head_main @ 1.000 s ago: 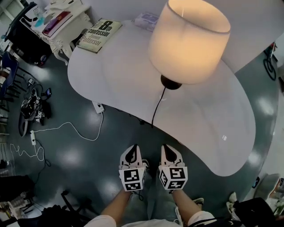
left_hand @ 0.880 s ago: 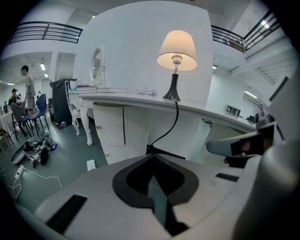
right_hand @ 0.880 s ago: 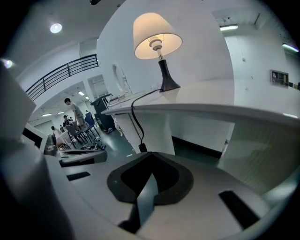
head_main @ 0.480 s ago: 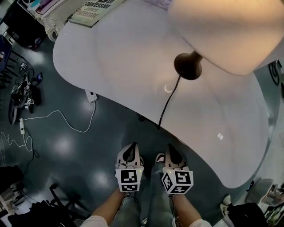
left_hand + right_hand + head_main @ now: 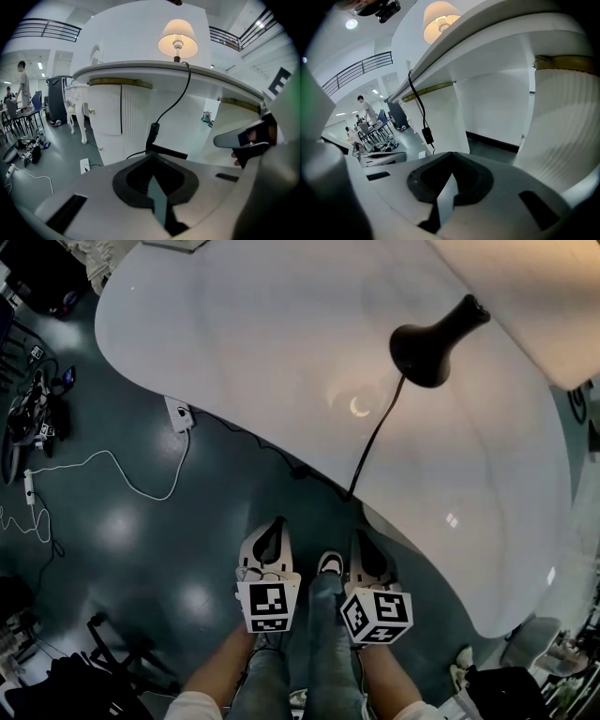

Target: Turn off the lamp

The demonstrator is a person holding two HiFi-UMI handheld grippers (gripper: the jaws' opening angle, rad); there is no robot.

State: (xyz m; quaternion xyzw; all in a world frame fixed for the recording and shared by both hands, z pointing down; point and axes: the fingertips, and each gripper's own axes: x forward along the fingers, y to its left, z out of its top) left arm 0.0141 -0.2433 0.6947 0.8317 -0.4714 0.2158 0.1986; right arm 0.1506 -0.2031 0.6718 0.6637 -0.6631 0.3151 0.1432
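both tongs are clamped shut and empty, left gripper (image 5: 271, 538) and right gripper (image 5: 367, 557) now sunk lower beside the white table (image 5: 234, 352). lamp (image 5: 427, 345) on it still glows, so the cord switch (image 5: 152, 132) is probably next.

- A white table (image 5: 281, 334) with a curved edge fills the head view from 11 to 4 o'clock.
- The grey floor (image 5: 122, 531) is glossy and shows light spots at 8 o'clock.
- A white socket block (image 5: 178, 414) lies on the floor just beside the table edge, at 9 o'clock.
- A white cable (image 5: 141, 486) loops from the block toward 9 o'clock.
- A heap of dark gear (image 5: 28, 418) sits at the far 9 o'clock edge.
- A black bag (image 5: 502, 695) lies at 5 o'clock.
- In the left gripper view, a white cabinet (image 5: 112, 117) stands under the tabletop, a railing (image 5: 47, 28) runs at 10 o'clock, and a person (image 5: 23, 86) stands at 9 o'clock.
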